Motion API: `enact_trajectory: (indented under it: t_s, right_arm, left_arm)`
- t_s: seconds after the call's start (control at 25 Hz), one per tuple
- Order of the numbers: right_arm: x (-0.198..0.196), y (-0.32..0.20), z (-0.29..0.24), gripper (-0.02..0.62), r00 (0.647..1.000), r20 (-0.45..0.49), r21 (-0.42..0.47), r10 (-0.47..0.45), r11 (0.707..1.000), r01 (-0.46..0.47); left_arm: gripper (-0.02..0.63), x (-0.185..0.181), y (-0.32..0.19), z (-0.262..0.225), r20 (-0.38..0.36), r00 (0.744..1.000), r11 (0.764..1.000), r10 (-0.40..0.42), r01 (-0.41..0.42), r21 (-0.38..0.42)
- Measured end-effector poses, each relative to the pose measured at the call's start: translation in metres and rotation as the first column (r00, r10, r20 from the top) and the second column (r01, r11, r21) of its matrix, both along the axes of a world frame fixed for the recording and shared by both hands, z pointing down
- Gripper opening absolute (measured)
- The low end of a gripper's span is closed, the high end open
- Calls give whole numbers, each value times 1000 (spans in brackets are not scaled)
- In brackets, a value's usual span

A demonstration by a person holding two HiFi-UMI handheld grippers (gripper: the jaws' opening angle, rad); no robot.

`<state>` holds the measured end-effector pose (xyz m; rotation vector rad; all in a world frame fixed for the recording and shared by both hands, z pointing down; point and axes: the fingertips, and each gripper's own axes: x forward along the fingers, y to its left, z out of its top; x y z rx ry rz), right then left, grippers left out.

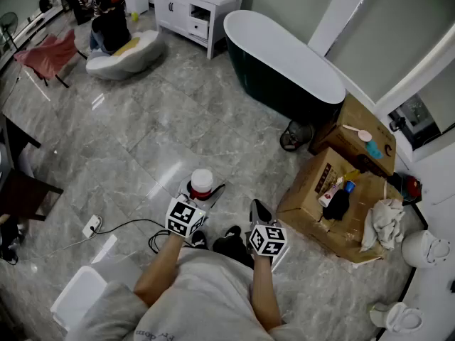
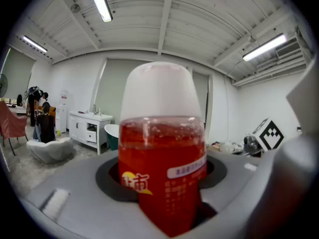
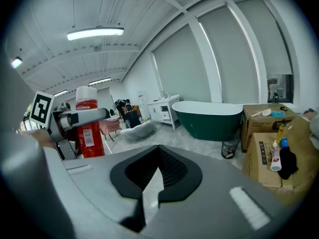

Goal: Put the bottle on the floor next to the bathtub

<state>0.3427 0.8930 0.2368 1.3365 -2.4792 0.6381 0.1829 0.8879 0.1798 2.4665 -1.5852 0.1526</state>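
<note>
Red bottle (image 2: 162, 158) tight inside left claw (image 1: 202, 190)

Light: bright and even, from fluorescent tubes (image 2: 102, 1) on the white ceiling (image 2: 199, 29).
Glare: pale sheen on the polished floor (image 1: 169, 168).
Shadows: soft and short.
Distortion: strong fisheye bend, with black corners in both gripper views.
Focus: the bottle (image 2: 162, 148) is soft, very near the lens; the room beyond is sharper.
</note>
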Motion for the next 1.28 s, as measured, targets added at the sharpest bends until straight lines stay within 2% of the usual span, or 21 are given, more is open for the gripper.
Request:
enact_trajectory:
  t_s: [0.4, 0.6, 0.88, 1.28]
  right_arm:
    - [-17, -10, -2, 2, 999, -22, 27, 35, 999, -34]
    - [-33, -26, -5, 1, 997, 81, 11, 1, 1000, -2]
    - [-47, -77, 8, 2, 995, 75, -3, -71, 997, 72]
    - [-38, -196, -5, 2, 991, 91, 20, -95, 995, 93]
  left_arm:
    - [327, -24, 5, -1, -12, 1000, 1000, -6, 7, 14]
    - [327, -39, -13, 9, -23, 999, 999, -36, 36, -11]
    - [327, -48, -68, 15, -18, 998, 998, -59, 59, -27]
    - [327, -34, -187, 0, 32, 999, 999, -41, 42, -19]
